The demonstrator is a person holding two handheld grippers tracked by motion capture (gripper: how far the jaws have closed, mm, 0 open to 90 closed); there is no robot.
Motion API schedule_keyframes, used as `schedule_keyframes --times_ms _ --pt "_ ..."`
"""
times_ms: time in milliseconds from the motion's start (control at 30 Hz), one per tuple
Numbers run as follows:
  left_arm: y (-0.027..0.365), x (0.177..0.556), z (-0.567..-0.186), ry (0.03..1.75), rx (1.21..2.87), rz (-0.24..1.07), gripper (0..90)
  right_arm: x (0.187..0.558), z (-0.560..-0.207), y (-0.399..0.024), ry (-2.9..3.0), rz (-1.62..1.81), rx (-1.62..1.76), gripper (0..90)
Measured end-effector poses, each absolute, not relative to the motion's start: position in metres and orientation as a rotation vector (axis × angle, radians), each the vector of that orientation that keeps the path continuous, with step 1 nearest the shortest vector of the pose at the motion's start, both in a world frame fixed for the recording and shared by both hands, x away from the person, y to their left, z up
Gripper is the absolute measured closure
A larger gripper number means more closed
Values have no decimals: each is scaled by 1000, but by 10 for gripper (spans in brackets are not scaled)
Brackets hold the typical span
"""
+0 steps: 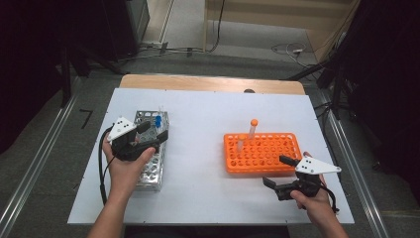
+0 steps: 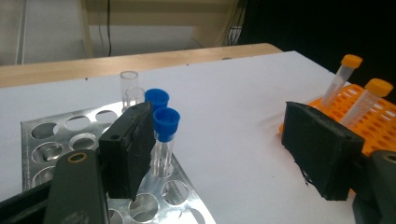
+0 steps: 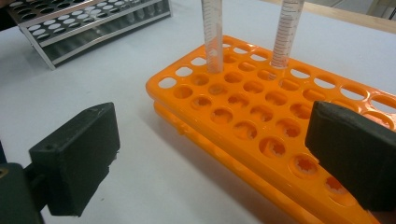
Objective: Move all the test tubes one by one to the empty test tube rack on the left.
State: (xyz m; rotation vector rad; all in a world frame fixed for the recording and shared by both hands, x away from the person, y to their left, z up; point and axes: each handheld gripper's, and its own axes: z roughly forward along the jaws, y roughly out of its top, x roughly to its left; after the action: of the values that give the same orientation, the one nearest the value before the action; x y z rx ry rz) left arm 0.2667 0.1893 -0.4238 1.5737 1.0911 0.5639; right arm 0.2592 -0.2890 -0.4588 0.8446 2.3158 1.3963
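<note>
Now left claw (image 2: 224, 144) is apart beside blue-capped tube (image 2: 164, 140) in metal rack (image 2: 56, 140); a careless swing could knock it. Right claw (image 3: 210, 163) is apart too.

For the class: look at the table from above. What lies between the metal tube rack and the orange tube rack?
Nothing: in the high view the white tabletop is bare between the metal rack and the orange rack.
</note>
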Motion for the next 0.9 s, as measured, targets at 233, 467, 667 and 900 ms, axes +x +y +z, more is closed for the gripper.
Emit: schedule_keyframes --times_ms 233,467,667,900 --pt "179 253 -423 1044 1600 512 100 262 -455 -280 2306 1405 855 16" --pt "165 245 -429 1000 1633 459 46 267 -450 -271 2296 1390 871 17" --pt "154 240 -431 967 1648 431 17 275 -448 -263 2294 1389 889 19" --pt "148 239 -434 952 1655 398 0 286 -447 -252 2303 1391 895 22"
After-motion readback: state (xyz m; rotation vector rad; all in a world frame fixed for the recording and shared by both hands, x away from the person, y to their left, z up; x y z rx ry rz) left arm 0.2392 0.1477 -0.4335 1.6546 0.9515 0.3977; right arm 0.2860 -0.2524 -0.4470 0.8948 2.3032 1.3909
